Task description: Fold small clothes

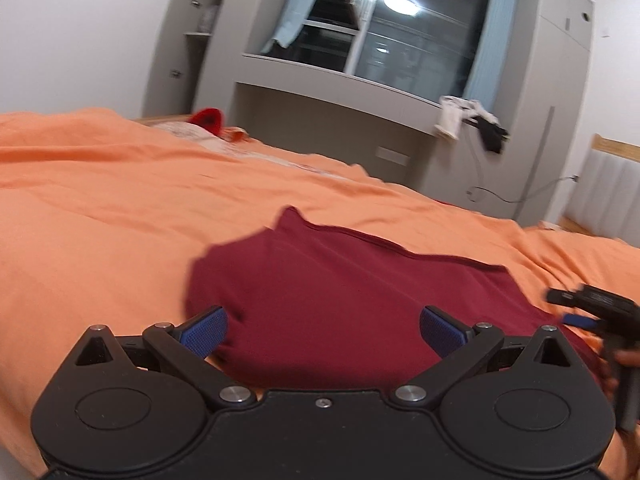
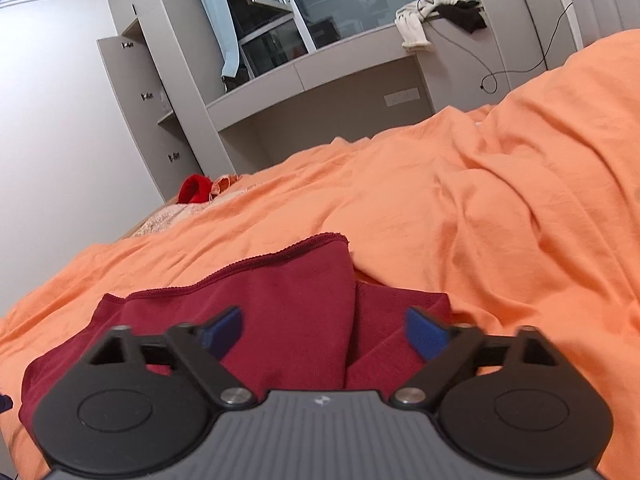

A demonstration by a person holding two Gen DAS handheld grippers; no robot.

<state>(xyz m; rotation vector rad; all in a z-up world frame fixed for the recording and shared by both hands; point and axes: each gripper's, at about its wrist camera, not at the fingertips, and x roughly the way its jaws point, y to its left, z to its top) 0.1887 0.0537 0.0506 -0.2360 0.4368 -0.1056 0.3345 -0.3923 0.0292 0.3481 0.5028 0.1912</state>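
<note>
- While both of my tools hang over the cloth with nothing in them, the left gripper (image 1: pixel 323 330) spread wide and the right gripper (image 2: pixel 324 334) a little less so, any careless dip could snag two layers at once.
- Just ahead of the pads, the dark red garment (image 2: pixel 280 304) lies part-folded on the orange bedcover (image 2: pixel 500 216); if I pinch too deep I may catch the cover too and drag it along.
- Its right flap overlaps loosely, so a sideways pull could undo it.
- At the far edge the hem (image 1: pixel 384 242) is wavy; folding over it would set a crooked crease.
- Soft bedding beyond gives way under pressure, so the fold may slump.
</note>
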